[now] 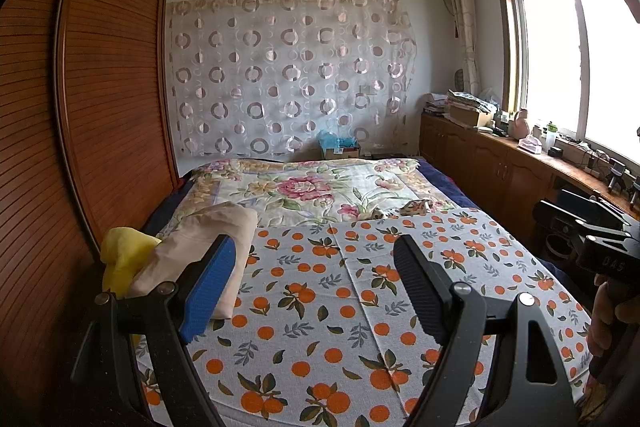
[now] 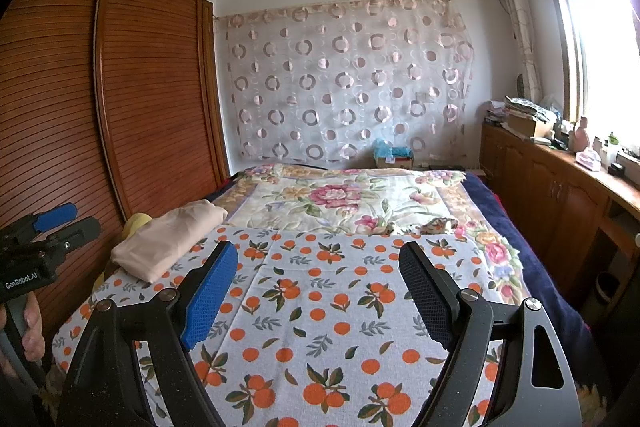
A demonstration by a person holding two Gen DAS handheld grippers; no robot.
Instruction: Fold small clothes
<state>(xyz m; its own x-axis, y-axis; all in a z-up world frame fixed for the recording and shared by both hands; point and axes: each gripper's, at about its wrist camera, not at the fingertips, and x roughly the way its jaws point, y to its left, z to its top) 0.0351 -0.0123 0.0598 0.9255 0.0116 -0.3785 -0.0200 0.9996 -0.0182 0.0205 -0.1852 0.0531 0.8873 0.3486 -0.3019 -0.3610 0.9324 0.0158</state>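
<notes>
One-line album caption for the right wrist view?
Open right gripper over orange-print cloth, folded beige garment beside it.

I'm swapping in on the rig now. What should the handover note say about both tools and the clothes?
Left tool: open, empty, held above the orange-print cloth.
Right tool: open, empty, above the same cloth.
Clothes: a folded beige garment lies at the cloth's left edge, with a yellow item beside it toward the wardrobe. A small patterned piece lies crumpled on the floral quilt beyond the cloth.
Done: the beige one looks folded.
Left: probably the patterned piece; the yellow item's state is unclear.
</notes>
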